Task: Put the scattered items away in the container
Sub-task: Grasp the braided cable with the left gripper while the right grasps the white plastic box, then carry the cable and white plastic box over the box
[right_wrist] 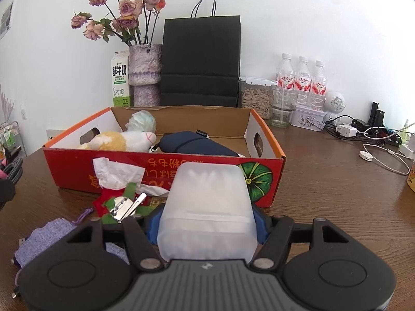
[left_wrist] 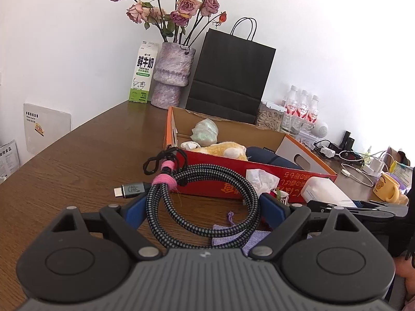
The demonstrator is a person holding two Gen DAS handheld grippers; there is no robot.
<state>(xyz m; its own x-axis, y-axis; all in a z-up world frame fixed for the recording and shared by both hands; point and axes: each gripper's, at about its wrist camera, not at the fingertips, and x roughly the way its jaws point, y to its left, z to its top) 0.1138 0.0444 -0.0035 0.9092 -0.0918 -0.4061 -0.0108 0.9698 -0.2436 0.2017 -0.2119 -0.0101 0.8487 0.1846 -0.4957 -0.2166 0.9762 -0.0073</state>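
My left gripper point(left_wrist: 205, 206) is shut on a coiled black-and-grey braided cable point(left_wrist: 202, 207) with a pink tie, held above the table just before the red cardboard box point(left_wrist: 233, 181). My right gripper point(right_wrist: 206, 220) is shut on a frosted white plastic box point(right_wrist: 206, 207), held in front of the red box point(right_wrist: 181, 165). The box holds a plush toy point(right_wrist: 122, 140), a navy pouch point(right_wrist: 192, 142) and a pale green bundle point(right_wrist: 142, 120). On the table lie crumpled tissue point(right_wrist: 116, 172), a red-green ornament with a metal clip point(right_wrist: 122, 202) and a purple knit pouch point(right_wrist: 44, 238).
A vase of dried roses point(right_wrist: 144, 75), a milk carton point(right_wrist: 120, 80), a black paper bag point(right_wrist: 201, 62), a seed jar point(right_wrist: 255, 98), water bottles point(right_wrist: 302, 77) and a glass point(right_wrist: 281, 108) stand along the wall. Chargers and cables point(right_wrist: 363, 134) lie at the right, and a yellow mug point(left_wrist: 386, 185).
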